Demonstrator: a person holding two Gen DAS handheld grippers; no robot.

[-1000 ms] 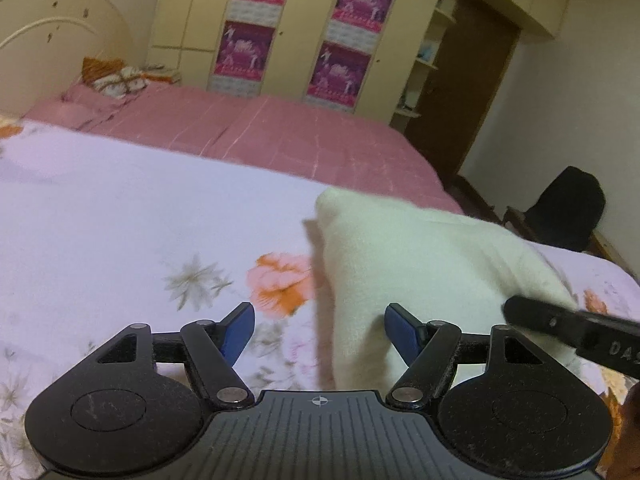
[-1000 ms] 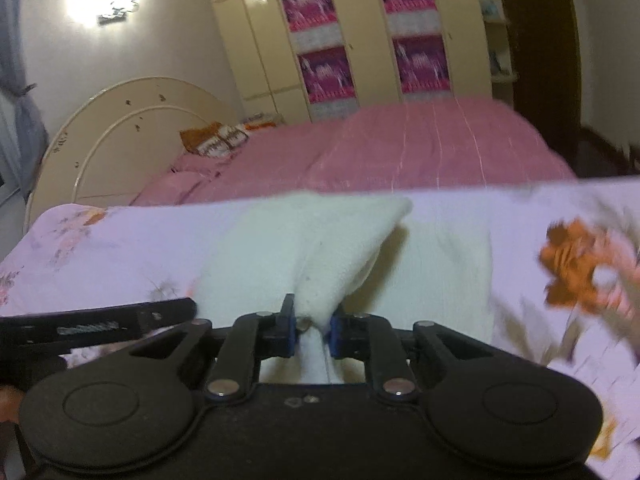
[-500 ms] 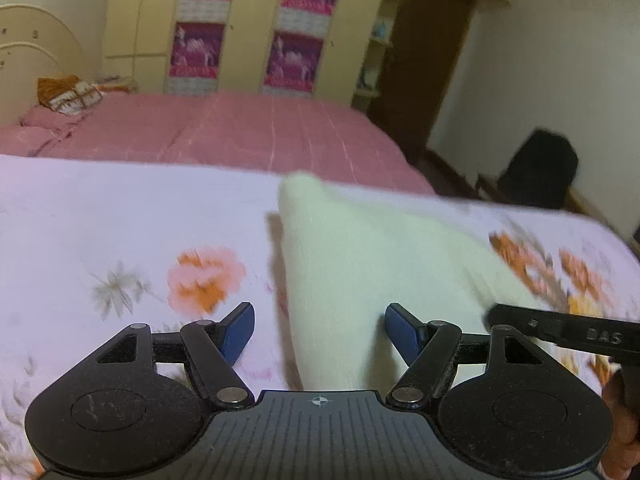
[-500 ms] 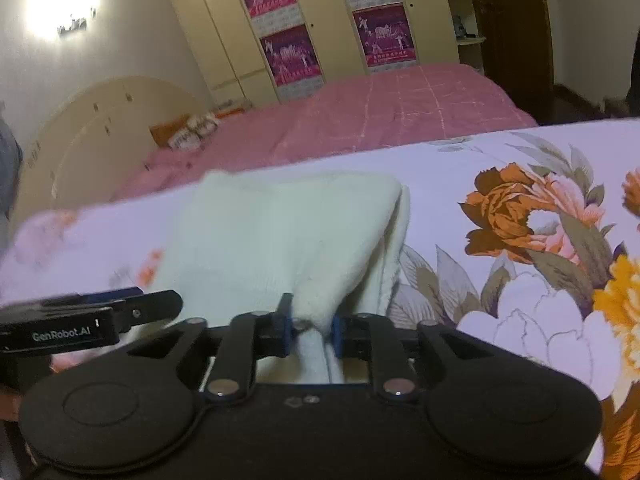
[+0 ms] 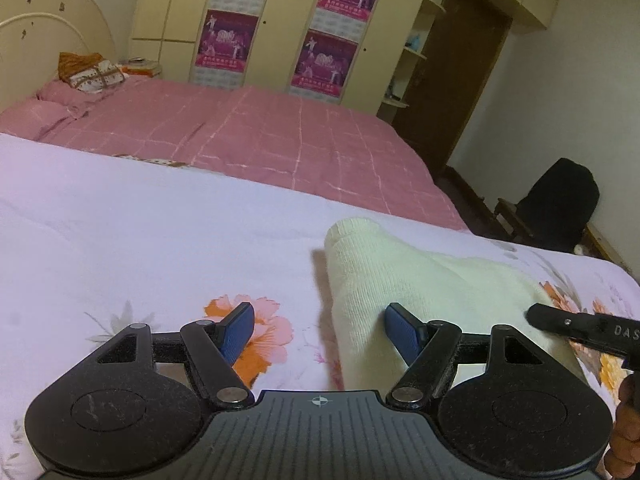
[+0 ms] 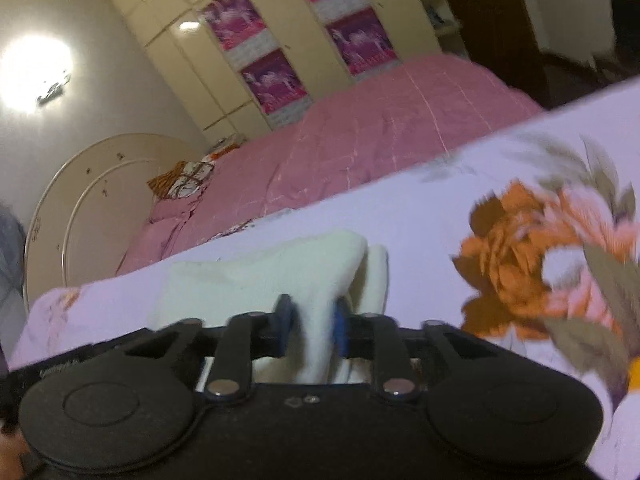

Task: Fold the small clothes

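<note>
A cream knitted garment lies folded on the floral bed sheet. My left gripper is open just above the sheet. The garment's left edge lies between its blue pads, and the right fingertip rests against the knit. My right gripper is closing on a raised fold of the garment, which the pads pinch. In the left wrist view the right gripper shows as a black finger at the garment's right side. The left gripper's arm appears low on the left in the right wrist view.
A second bed with a pink checked cover lies beyond the sheet, with a cream headboard and a bundle of clothes. Wardrobes with posters line the far wall. A dark chair stands at the right.
The right gripper has rolled and shifted across the bed, still holding the cream fold, which now sits lower. The left gripper stayed open and slid a little along the sheet.
</note>
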